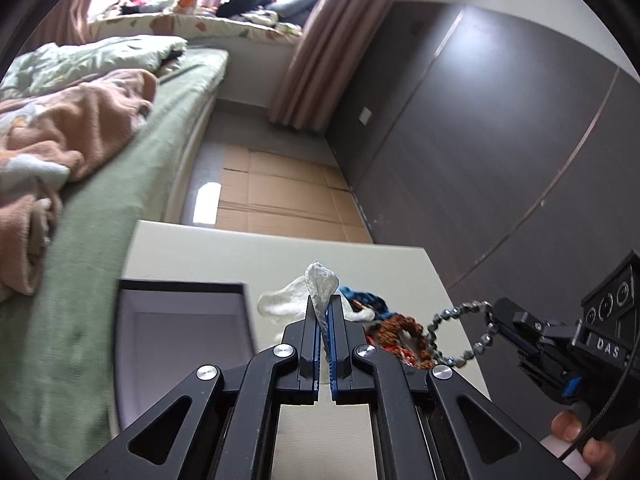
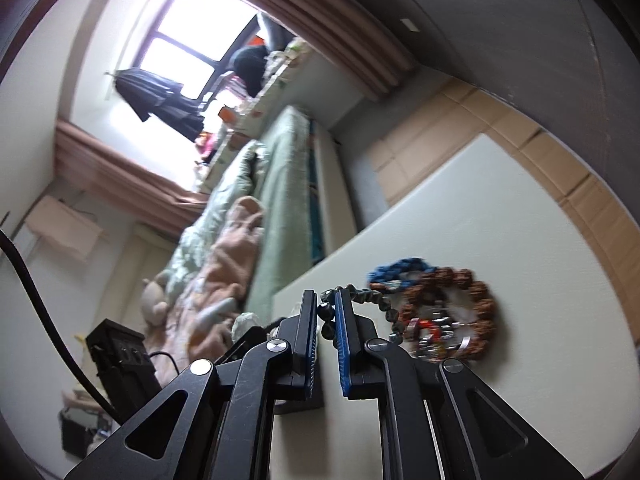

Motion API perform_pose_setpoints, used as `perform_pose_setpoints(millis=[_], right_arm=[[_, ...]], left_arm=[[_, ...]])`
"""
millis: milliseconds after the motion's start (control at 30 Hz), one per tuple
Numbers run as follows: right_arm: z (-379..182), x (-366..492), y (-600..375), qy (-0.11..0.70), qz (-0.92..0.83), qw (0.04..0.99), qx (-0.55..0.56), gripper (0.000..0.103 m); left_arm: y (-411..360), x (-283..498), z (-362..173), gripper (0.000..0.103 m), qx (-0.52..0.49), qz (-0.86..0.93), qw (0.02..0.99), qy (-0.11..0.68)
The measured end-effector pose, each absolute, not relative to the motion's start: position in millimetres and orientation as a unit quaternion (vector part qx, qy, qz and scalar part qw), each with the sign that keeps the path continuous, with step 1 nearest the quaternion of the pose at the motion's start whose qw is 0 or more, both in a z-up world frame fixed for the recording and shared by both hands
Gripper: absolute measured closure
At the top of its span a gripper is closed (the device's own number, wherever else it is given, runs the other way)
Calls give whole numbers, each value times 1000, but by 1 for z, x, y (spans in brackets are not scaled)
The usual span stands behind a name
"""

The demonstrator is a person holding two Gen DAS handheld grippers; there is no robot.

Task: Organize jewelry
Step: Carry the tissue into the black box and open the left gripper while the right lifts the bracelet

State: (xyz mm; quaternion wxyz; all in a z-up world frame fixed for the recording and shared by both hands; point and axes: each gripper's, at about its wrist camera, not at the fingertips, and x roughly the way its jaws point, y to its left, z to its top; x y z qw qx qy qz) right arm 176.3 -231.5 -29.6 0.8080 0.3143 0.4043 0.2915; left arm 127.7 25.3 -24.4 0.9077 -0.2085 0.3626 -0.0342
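Note:
My left gripper [image 1: 325, 300] is shut on a silvery-grey scrunchie [image 1: 320, 280], held above the white table [image 1: 248, 252]. To its left lies an open grey jewelry box [image 1: 180, 320]. My right gripper [image 1: 498, 312] is shut on a dark beaded bracelet [image 1: 452, 332] that hangs in a loop; in the right wrist view the gripper [image 2: 324, 304] pinches the bracelet's beads [image 2: 368, 296]. A pile remains on the table: a white fluffy scrunchie [image 1: 280, 300], a blue braided band [image 2: 400, 272] and a brown bead bracelet [image 2: 480, 308].
A bed with green sheet [image 1: 132, 184] and pink blanket [image 1: 72, 128] runs along the table's left side. A grey wardrobe [image 1: 500, 140] stands to the right. Cardboard [image 1: 280, 192] covers the floor beyond the table.

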Motion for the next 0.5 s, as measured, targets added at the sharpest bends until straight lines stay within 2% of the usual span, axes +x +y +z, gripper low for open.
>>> perform_pose_setpoints(millis=[267, 467, 500], right_arm=[[-31, 168, -198, 400, 322, 801, 307, 93], [-33, 165, -176, 396, 354, 788, 310, 93], [-33, 162, -174, 395, 360, 786, 310, 93]], left_arm=[[71, 116, -23, 100, -232, 5, 903, 360], [80, 117, -36, 99, -247, -8, 880, 407], [81, 118, -39, 97, -245, -7, 875, 417]])
